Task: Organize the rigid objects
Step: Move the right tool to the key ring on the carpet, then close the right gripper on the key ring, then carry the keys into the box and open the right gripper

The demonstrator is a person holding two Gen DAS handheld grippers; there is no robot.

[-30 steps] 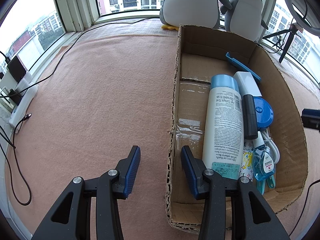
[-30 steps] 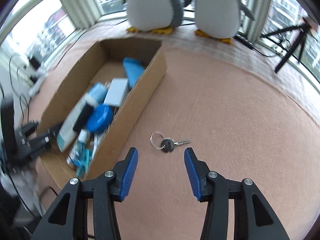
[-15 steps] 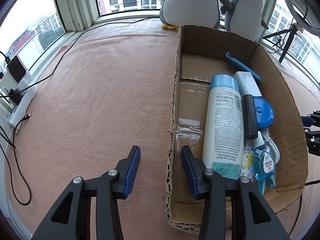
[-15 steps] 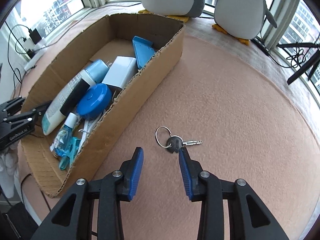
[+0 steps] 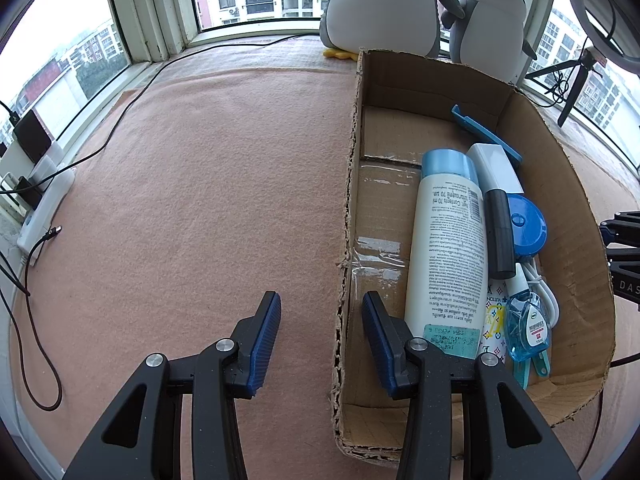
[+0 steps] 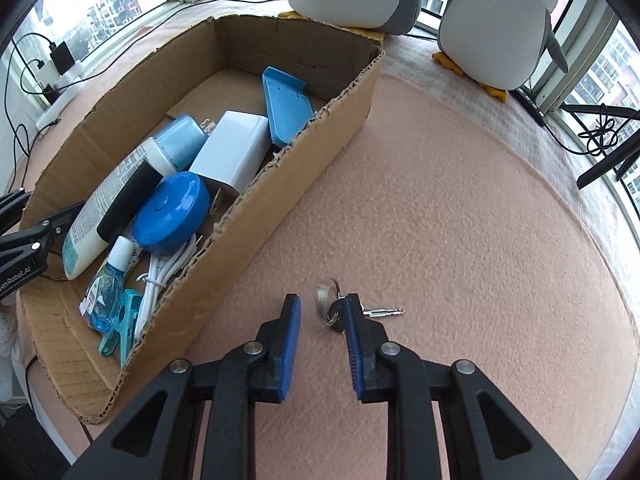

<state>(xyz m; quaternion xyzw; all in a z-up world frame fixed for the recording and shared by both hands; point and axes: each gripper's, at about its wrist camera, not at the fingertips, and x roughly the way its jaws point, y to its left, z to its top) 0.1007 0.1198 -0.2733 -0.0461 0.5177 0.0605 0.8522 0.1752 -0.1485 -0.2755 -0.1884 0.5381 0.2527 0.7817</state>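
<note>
A key on a metal ring [image 6: 383, 312] lies on the pink felt, right of the cardboard box [image 6: 288, 184]. My right gripper [image 6: 322, 309] is low over it, open but narrow. The ring stands between the fingers and the key's dark head touches the right pad [image 6: 354, 332]. The box [image 5: 568, 184] holds a white bottle [image 5: 448, 248], a blue round case [image 5: 524, 228], a white block [image 5: 496, 168], a small blue bottle [image 5: 526, 328] and more. My left gripper [image 5: 320, 314] is open, its fingers on either side of the box's left wall.
Two plush penguins [image 6: 496, 20] stand at the back by the windows. Cables and a power strip [image 5: 44, 204] run along the left sill. A tripod leg [image 6: 608, 164] is at the far right. Bare pink felt [image 5: 200, 184] stretches left of the box.
My right gripper has dropped forward onto the key ring and its fingers have narrowed around it. The ring now stands up between the pads. The left gripper has not moved.
</note>
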